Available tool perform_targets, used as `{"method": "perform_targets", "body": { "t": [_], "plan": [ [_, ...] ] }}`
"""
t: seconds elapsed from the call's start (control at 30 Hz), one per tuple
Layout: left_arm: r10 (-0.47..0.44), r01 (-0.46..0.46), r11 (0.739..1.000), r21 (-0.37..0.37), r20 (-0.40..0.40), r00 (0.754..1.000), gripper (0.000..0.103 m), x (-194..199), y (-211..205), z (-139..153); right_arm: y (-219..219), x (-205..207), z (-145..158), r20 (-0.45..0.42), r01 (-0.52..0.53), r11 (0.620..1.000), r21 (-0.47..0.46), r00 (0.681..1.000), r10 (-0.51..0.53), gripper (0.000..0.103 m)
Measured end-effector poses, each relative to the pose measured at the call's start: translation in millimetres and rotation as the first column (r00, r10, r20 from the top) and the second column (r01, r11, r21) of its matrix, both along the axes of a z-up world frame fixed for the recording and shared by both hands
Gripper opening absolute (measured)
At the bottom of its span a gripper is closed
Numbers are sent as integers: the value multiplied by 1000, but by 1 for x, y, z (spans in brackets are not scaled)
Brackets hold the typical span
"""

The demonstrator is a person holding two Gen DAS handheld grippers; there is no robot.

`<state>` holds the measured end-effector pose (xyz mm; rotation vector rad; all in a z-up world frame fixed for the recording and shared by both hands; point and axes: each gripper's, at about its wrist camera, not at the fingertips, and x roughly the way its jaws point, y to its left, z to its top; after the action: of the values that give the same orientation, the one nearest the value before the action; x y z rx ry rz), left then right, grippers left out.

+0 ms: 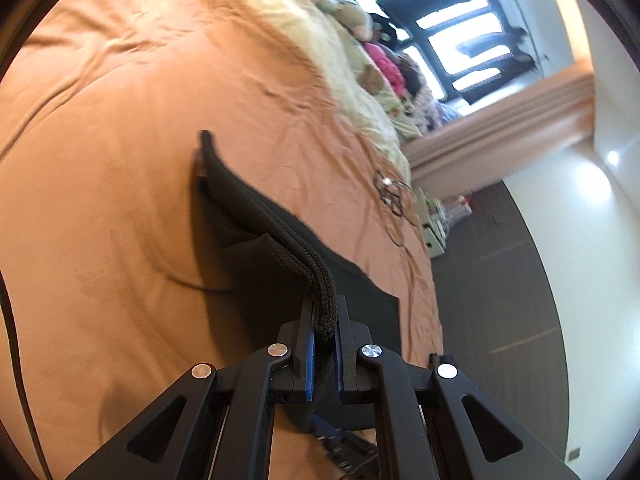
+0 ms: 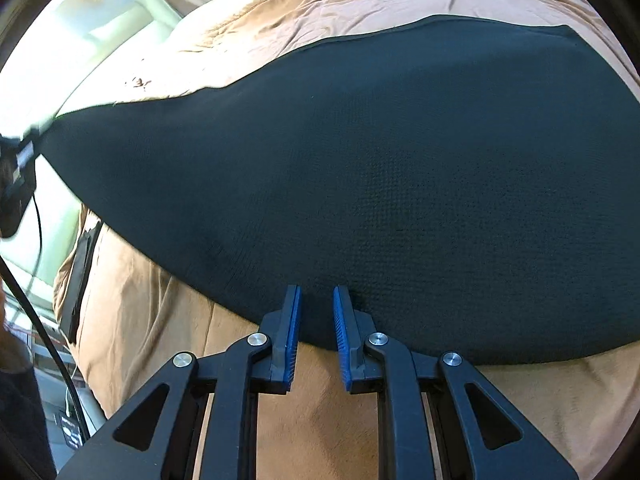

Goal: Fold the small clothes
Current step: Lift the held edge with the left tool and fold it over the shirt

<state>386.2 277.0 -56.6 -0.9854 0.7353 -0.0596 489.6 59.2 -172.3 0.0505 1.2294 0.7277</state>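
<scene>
A black knitted garment (image 1: 248, 208) lies partly on an orange bed cover (image 1: 120, 140). My left gripper (image 1: 325, 300) is shut on the garment's thick ribbed edge and holds that end lifted off the bed. In the right wrist view the garment (image 2: 360, 160) spreads wide and rises toward the left gripper (image 2: 20, 160) at the far left. My right gripper (image 2: 318, 292) sits at the garment's near edge. Its blue pads stand a little apart, with dark cloth filling the gap between them.
The orange bed cover (image 2: 320, 400) runs under everything. Thin dark cables (image 1: 390, 192) lie on it beyond the garment. Cream bedding and plush toys (image 1: 360, 16) sit by the window. A dark flat object (image 2: 78, 280) hangs at the bed's left edge.
</scene>
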Motion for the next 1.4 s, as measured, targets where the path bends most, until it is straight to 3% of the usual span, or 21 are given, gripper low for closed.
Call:
{"method": "perform_targets", "body": {
  "t": [0.23,0.53,0.73,0.9,1.1,1.4],
  "plan": [
    [-152,149,987,52,51,987,7,59,-67,38,-6,8,-4,-36,12,999,48,999,-10,13],
    [-343,335,933,130,40,939,7,113,-167,54,-40,10,3,-92,17,987,158,996,-3,14],
    [-427,421,894,154,8,904,7,128,-216,46,-100,9,24,-61,78,977,197,996,-67,16],
    [-483,480,863,157,-20,875,7,138,-254,36,-158,10,42,-2,179,963,199,983,-182,51],
    [-553,555,821,136,-53,831,7,147,-305,12,-220,12,49,9,265,946,187,963,-271,51],
    [-612,625,775,98,-131,780,7,152,-372,-34,-267,-4,42,-31,323,929,178,946,-323,51]
  ]
}}
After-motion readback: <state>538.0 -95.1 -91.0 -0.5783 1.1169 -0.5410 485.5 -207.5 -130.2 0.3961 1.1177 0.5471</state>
